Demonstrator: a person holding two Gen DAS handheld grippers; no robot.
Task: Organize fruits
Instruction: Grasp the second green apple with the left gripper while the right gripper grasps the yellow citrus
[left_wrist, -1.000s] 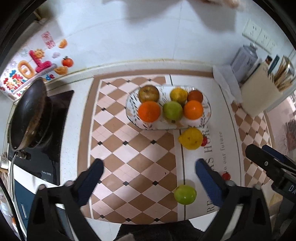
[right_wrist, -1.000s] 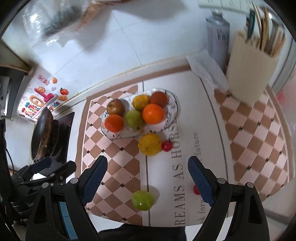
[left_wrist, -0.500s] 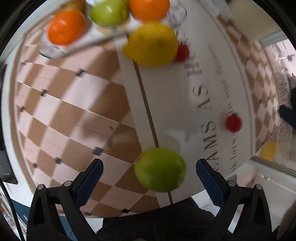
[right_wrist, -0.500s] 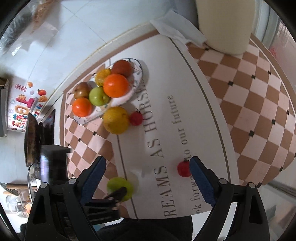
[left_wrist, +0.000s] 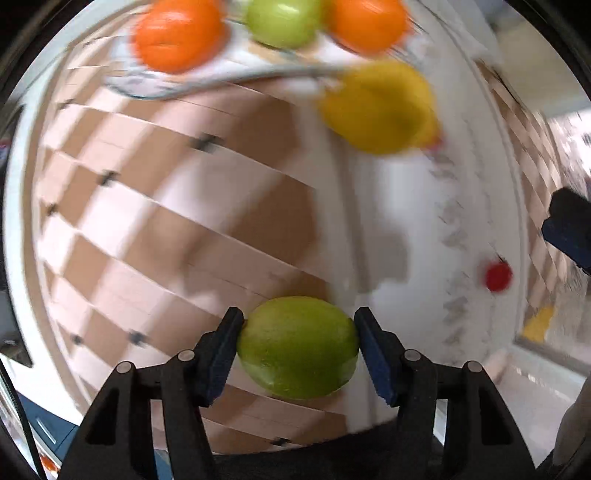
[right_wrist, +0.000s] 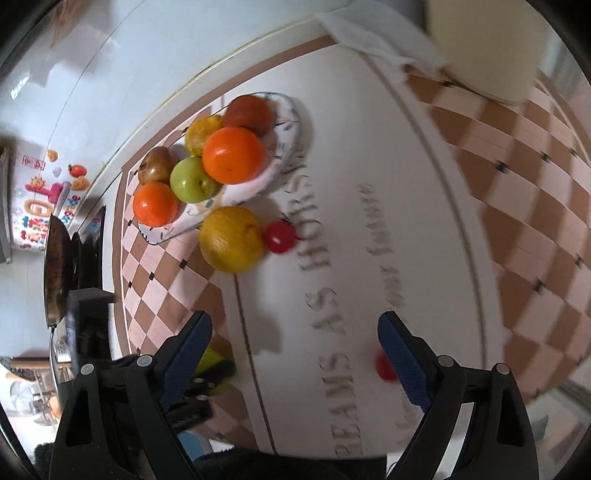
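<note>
My left gripper (left_wrist: 298, 332) is shut on a green lime (left_wrist: 297, 347) near the mat's front edge; the lime partly shows in the right wrist view (right_wrist: 210, 360). My right gripper (right_wrist: 293, 341) is open and empty above the mat, with a small red tomato (right_wrist: 384, 367) beside its right finger. The glass fruit plate (right_wrist: 284, 147) holds several fruits: oranges, a green apple (right_wrist: 192, 180), a brown pear. A yellow lemon (right_wrist: 232, 239) and a second red tomato (right_wrist: 280, 236) lie just in front of the plate.
A checkered mat (right_wrist: 517, 184) with printed words covers the counter. A wok (right_wrist: 55, 266) sits on the stove at far left. A cream utensil holder (right_wrist: 487, 44) and a white cloth (right_wrist: 369, 40) stand at the back right.
My left gripper has closed on the green lime. My right gripper has dropped lower and nearer the mat, toward the small red tomato.
</note>
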